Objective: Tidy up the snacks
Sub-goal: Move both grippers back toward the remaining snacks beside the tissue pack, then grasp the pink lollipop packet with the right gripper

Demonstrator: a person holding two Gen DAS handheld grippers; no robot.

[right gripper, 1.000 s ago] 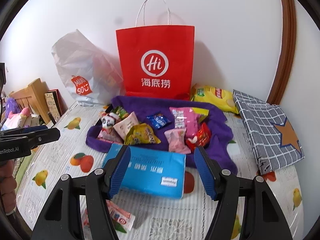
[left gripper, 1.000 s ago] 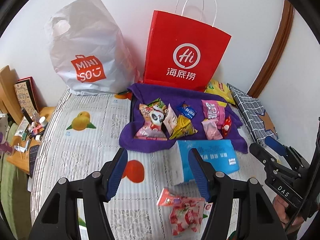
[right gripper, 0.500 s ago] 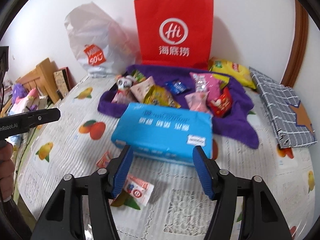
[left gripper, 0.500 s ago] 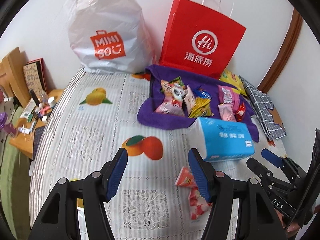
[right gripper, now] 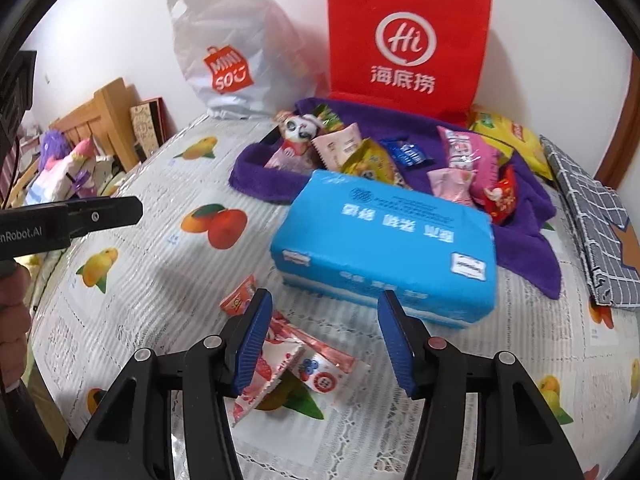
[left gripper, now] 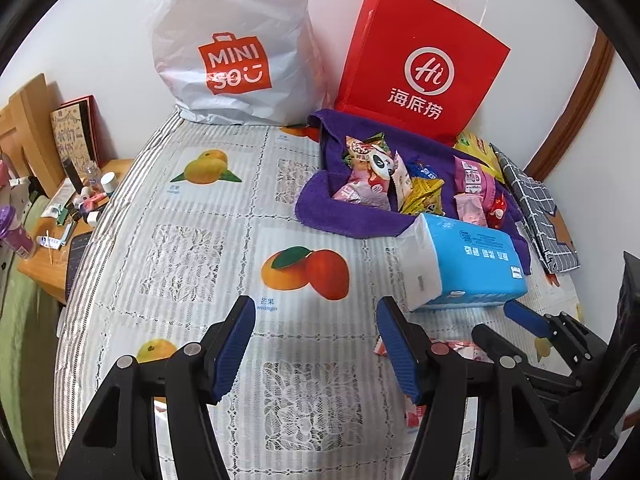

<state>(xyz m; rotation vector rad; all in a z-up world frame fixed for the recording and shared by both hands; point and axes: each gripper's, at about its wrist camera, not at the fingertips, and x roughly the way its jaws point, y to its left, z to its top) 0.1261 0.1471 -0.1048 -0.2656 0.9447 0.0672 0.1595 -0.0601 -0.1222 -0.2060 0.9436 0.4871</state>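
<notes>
White wall and two standing bags, a white plastic bag (right gripper: 228, 60) and a red paper bag (right gripper: 408, 36), close the far side of a table covered by a fruit-print cloth (left gripper: 192, 240). Most snacks already lie on the purple towel (right gripper: 528, 240) in front of the red bag, with a blue tissue pack (right gripper: 384, 248) between that towel and the jaws. The task's outstanding item is the loose red-and-white snack packets (right gripper: 288, 356), lying on the cloth on the near side of the tissue pack. Relative to the right gripper (right gripper: 324, 344), the packets sit just below and inside the left finger, overlapped by its pad in the right wrist view; the long axis of the largest packet runs diagonally, from near left to far right, across the jaw gap. The right jaws have just been closing yet remain spread, and the packets lie below the gap with no pad pressing on them. The left gripper (left gripper: 316, 344) stands with jaws spread over bare cloth; the packets lie beyond its right finger, mostly hidden. Judgement: the right gripper is the nearer one, and a grasp calls for descent with a slight shift toward its left finger.
</notes>
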